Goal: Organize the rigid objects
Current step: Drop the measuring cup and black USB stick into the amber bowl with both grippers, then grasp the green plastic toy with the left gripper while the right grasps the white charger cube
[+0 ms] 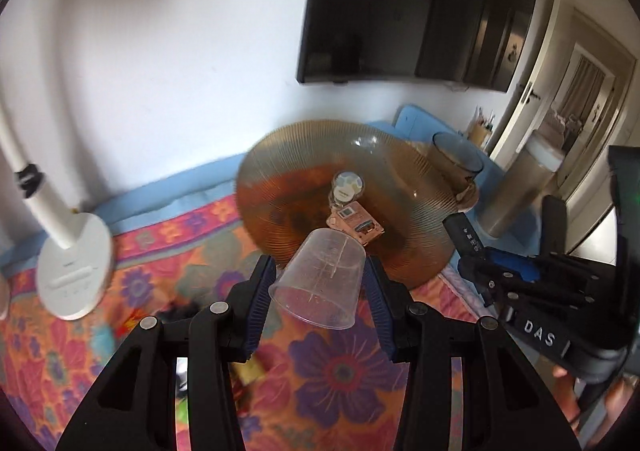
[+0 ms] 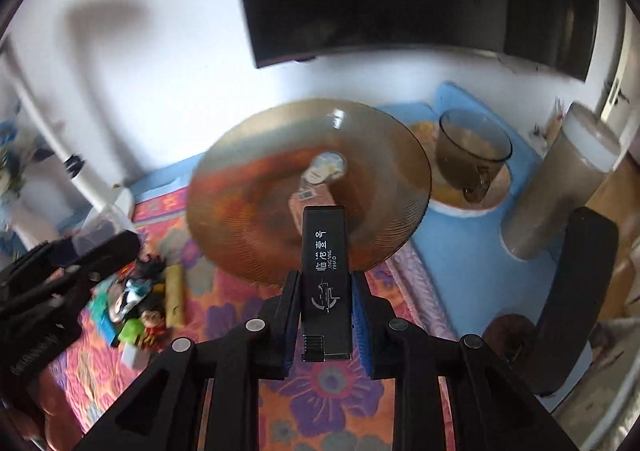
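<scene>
My left gripper is shut on a clear plastic cup, held tilted with its mouth toward the camera, above the flowered cloth. My right gripper is shut on a black lighter with white lettering, which sticks up between the jaws; the same lighter and right gripper show at the right of the left wrist view. Ahead of both lies a ribbed amber glass plate holding a small pink card and a round white item. The left gripper appears at the left of the right wrist view.
A white desk lamp stands on the left. A smoky glass cup sits on a saucer, with a tall grey canister beside it. Small toys and a cork-like stick lie on the flowered cloth. A dark screen hangs on the wall.
</scene>
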